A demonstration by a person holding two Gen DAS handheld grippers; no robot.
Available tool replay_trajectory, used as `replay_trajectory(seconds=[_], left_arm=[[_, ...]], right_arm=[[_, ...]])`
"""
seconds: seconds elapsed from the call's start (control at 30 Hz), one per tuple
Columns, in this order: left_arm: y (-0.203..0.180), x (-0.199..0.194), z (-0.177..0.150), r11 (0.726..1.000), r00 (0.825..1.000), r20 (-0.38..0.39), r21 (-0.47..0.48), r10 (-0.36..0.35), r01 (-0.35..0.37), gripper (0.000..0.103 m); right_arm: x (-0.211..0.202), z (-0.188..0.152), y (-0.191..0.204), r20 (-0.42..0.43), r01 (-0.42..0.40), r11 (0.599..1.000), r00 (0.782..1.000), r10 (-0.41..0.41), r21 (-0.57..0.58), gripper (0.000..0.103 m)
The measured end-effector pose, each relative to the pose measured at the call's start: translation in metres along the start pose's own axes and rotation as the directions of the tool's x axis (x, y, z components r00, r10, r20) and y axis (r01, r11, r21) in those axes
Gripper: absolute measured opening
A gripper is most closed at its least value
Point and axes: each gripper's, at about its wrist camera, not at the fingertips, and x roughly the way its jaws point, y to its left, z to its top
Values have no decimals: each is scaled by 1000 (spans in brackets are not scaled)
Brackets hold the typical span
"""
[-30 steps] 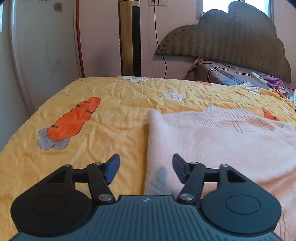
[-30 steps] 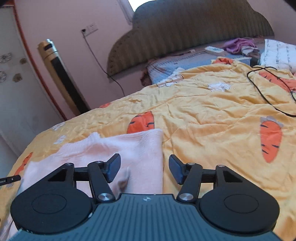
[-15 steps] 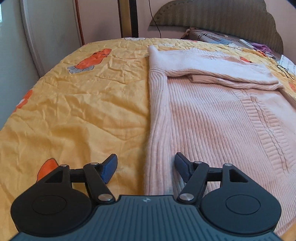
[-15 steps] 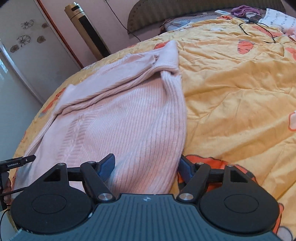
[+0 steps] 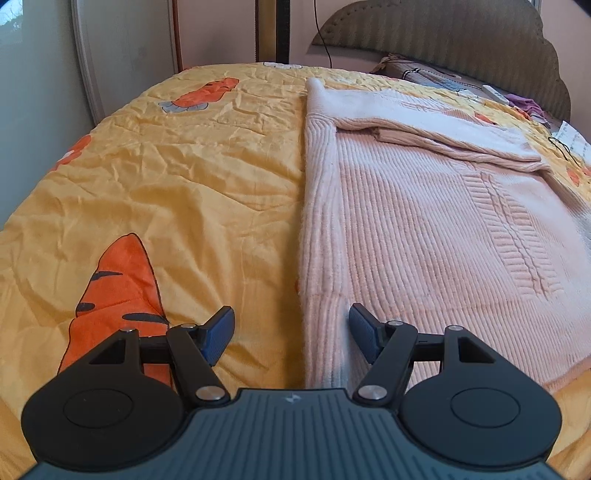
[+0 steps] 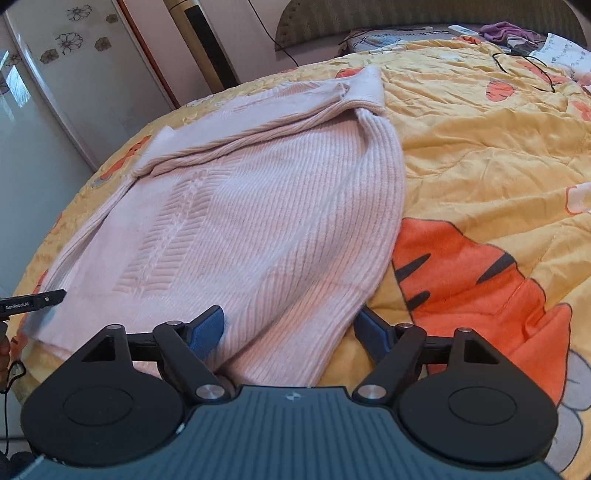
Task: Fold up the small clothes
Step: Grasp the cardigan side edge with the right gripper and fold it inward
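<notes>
A pale pink ribbed sweater (image 5: 424, 221) lies flat on the yellow carrot-print quilt (image 5: 166, 184), with a sleeve folded across its far end. My left gripper (image 5: 291, 328) is open low over the near hem, and the sweater's left edge runs between its blue pads without touching them. In the right wrist view the sweater (image 6: 258, 206) fills the middle. My right gripper (image 6: 291, 328) is over the near right hem corner. Its jaws are opening, and the knit lies loose between them, not pressed.
A grey padded headboard (image 5: 461, 44) and a tower fan (image 6: 207, 48) stand at the far end. A black cable (image 6: 524, 70), a pillow and purple clothes (image 6: 506, 29) lie at the far right. A white wardrobe door (image 6: 74, 74) is on the left.
Both grippers have drawn back along the sweater from its far end to the near hem and now point more steeply down. The right jaws have widened.
</notes>
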Motion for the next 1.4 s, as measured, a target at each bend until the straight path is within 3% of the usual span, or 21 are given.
replay_trajectory(seconds=[0.2, 0.27, 0.33, 0.4, 0.6, 0.7, 0.77, 0.83, 0.87, 0.97, 1.03, 1.13, 1.23, 1.33, 1.4], left_arm=[[3, 1, -2, 1000, 1000, 7, -14, -12, 12, 68], [2, 1, -3, 1000, 1000, 14, -10, -9, 9, 68], [2, 0, -5, 1000, 1000, 20, -15, -9, 9, 68], [2, 0, -5, 1000, 1000, 23, -18, -9, 9, 68], [2, 0, -7, 1000, 1000, 28, -16, -7, 7, 70], [1, 0, -7, 1000, 999, 32, -13, -3, 3, 70], [1, 0, -7, 1000, 999, 33, -12, -3, 3, 71], [1, 0, -7, 1000, 999, 33, -13, -3, 4, 71], [1, 1, -6, 1000, 999, 33, -13, -4, 5, 71], [1, 1, -6, 1000, 999, 33, -12, -4, 5, 71], [1, 1, -6, 1000, 1000, 30, -12, -4, 4, 71], [0, 1, -7, 1000, 999, 41, -12, -3, 4, 74], [-2, 1, -8, 1000, 999, 48, -2, 2, -2, 75], [1, -1, -5, 1000, 1000, 24, -16, -9, 9, 75], [2, -4, -4, 999, 1000, 6, -28, -31, 31, 75]], right_arm=[[-11, -15, 4, 10, -17, 1000, 1000, 17, 7, 83], [-13, -13, -8, 23, -76, 991, 997, 73, 110, 85], [-13, -11, -30, 54, -172, 945, 985, 163, 278, 83], [-12, -12, -47, 79, -234, 895, 972, 221, 380, 77], [-14, -24, -71, 99, -264, 832, 964, 248, 488, 54], [-12, -29, -74, 115, -275, 817, 961, 252, 507, 50], [-10, -30, -70, 117, -279, 825, 960, 255, 491, 48], [-5, -30, -65, 102, -277, 838, 960, 260, 470, 35], [-3, -31, -63, 92, -272, 841, 961, 260, 468, 14], [-4, -29, -64, 92, -263, 843, 964, 250, 470, 12], [-15, -25, -57, 106, -247, 869, 969, 223, 428, 12], [-42, -18, -54, 168, -264, 880, 962, 214, 394, 12], [-41, -27, -80, 108, -138, 889, 989, 101, 436, 12], [-36, -38, -89, 111, -167, 866, 985, 129, 472, 10], [-36, -37, -86, 135, -204, 863, 978, 159, 461, 19]])
